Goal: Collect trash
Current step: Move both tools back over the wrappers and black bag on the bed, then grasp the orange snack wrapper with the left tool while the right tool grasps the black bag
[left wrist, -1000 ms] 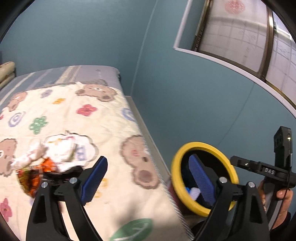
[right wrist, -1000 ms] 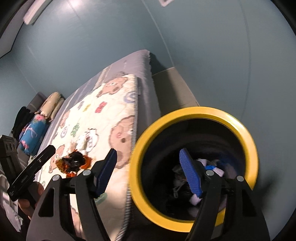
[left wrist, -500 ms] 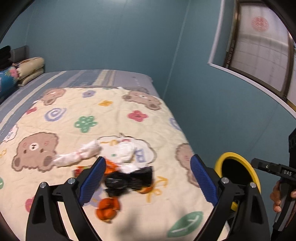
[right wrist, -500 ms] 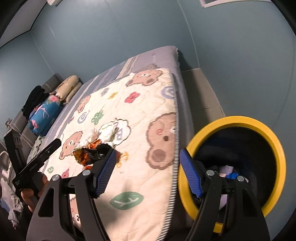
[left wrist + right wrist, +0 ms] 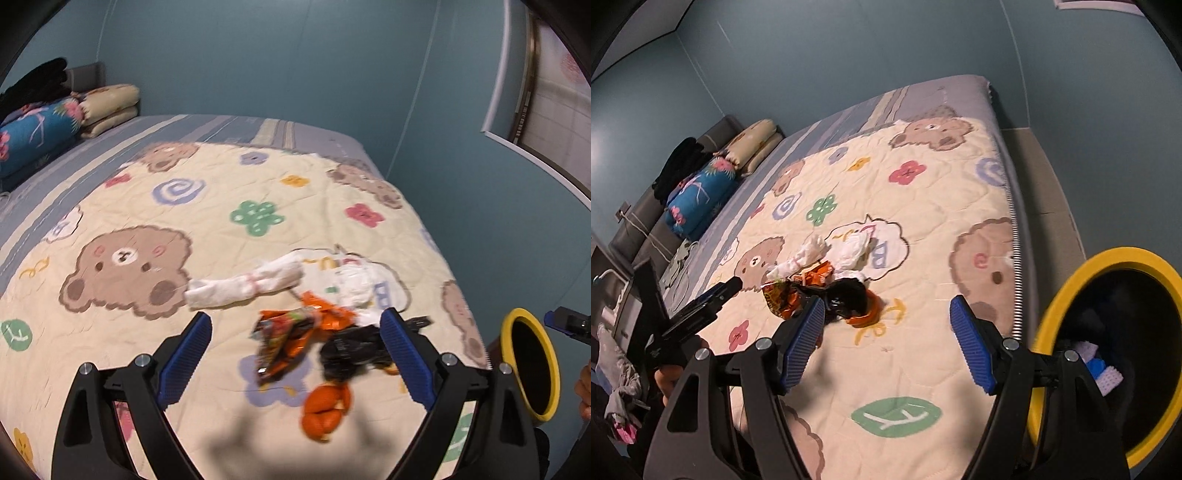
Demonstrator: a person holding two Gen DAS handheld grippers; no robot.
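**Trash pile centred, both tools empty**

The left hand-held gripper and the right hand-held gripper are both spread, pinching nothing. Only the right view shows litter inside the one yellow-rimmed bin. The trash pile lies lower centre on the bed quilt, where a second ago it sat far left.

A home bedroom; bed with bear-print quilt, folded pillows.
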